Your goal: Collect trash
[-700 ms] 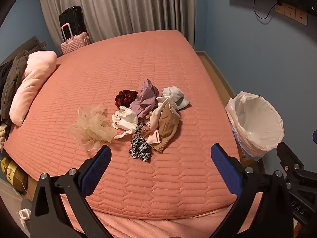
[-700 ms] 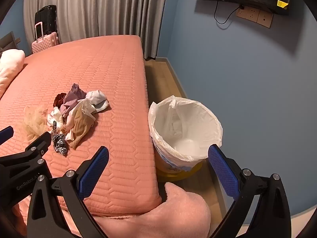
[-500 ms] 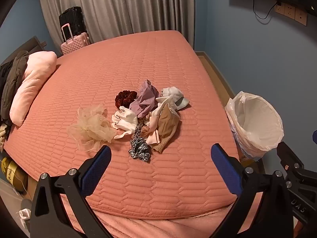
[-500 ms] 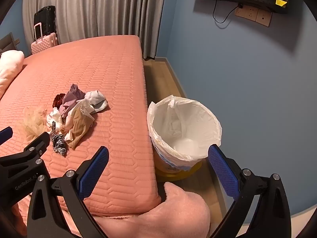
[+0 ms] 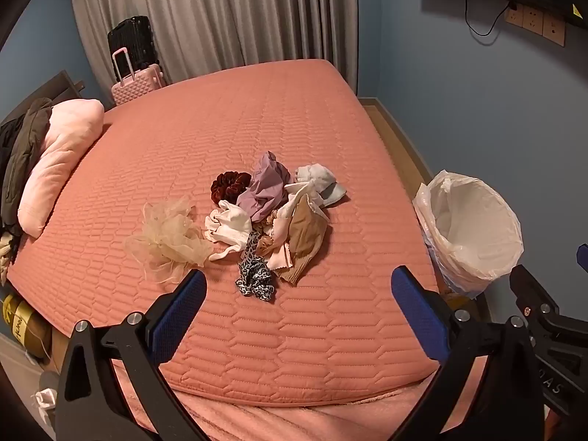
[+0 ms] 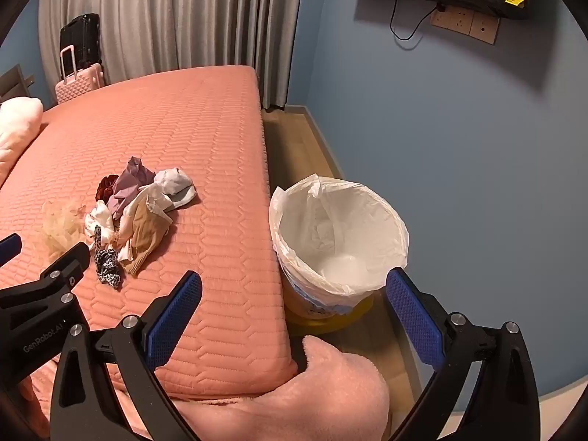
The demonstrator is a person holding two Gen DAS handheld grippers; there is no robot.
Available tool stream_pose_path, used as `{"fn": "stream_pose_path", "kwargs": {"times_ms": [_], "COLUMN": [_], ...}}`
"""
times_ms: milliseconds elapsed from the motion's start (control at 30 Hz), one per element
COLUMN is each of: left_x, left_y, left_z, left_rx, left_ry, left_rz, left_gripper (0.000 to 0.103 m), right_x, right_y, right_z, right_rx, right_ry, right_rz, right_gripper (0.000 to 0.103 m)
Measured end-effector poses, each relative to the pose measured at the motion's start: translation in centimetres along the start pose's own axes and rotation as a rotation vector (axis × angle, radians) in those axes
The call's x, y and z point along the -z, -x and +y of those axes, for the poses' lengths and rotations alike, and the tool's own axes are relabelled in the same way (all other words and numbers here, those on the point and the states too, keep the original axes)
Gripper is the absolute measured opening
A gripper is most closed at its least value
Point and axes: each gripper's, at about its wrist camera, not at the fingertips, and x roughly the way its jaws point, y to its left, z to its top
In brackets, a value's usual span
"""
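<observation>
Left gripper (image 5: 296,310): at the bottom of the left wrist frame, jaws spread wide with nothing between them. Its blue pads (image 5: 182,310) hang over the near edge of the bed (image 5: 228,117).

Right gripper (image 6: 294,307): at the bottom of the right wrist frame, jaws likewise wide apart and holding nothing. One pad sits over the bed corner, the other over the floor beside the bin. A pink fleece blanket (image 6: 330,382) lies bunched below the mattress corner, between the jaws.

Trash bin (image 6: 340,242): lined with a white bag, standing upright on the wooden floor just beside the bed's right edge, centre of the right wrist frame. In the left wrist frame it appears at the right edge (image 5: 474,233).

Pile of trash (image 5: 272,217): lying on the bed surface, centre of the left wrist frame, well apart from both grippers. It comprises:
- a leopard-print scrunchie (image 5: 253,273), nearest the camera;
- a tan cloth (image 5: 307,242) beside it;
- a cream tulle scrunchie (image 5: 167,239) at the left, touching a white cloth (image 5: 229,228);
- a lilac cloth (image 5: 264,187) and a dark red scrunchie (image 5: 228,185) behind;
- a white sock (image 5: 319,182) at the far right.

Further back: a pink pillow (image 5: 60,158) at left frame edge. A pink suitcase (image 5: 137,82) and a black suitcase (image 5: 132,42) stand before grey curtains (image 5: 220,18), upper left.
</observation>
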Motion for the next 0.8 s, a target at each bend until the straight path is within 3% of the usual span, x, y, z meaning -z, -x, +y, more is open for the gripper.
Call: {"fn": "stream_pose_path", "kwargs": {"times_ms": [800], "left_x": [-0.36], "left_y": [0.56], "left_z": [-0.54], "left_rx": [0.012], "left_ry": [-0.001], "left_rz": [-0.011], "left_gripper": [0.096], "right_x": [0.02], "right_y": [0.44], "right_z": [-0.68], "right_rx": [0.003], "right_ry": [-0.011], "right_rz": [-0.004], "right_gripper": [0.097]}}
